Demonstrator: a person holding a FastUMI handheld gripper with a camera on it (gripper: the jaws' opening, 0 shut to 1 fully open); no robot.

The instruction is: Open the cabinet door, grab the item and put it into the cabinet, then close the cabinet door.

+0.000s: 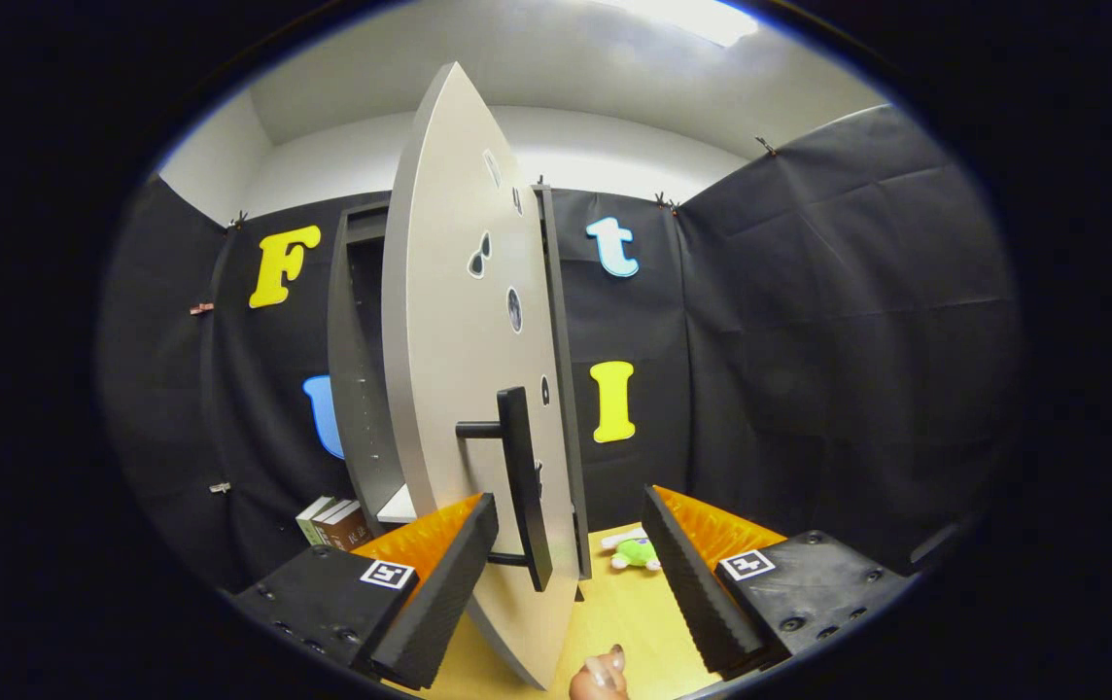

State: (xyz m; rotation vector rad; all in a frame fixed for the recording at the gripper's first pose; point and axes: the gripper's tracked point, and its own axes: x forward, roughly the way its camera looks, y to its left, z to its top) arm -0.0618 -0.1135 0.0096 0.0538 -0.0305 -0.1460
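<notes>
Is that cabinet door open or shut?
Open. The door stands swung out edge-on toward the open gripper, its handle between the fingers, untouched. The cabinet shows dark inside behind it.

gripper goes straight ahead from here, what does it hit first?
Most likely the black handle on the swung-out cabinet door, standing between the open fingers of the gripper. Depth is hard to judge through the fisheye.

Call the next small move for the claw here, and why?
Probably back off the tall grey cabinet door and turn toward the small green plush toy. The door already stands swung out with its black bar handle between the open claw fingers, ungripped; the toy lies on the yellow table beyond.
</notes>
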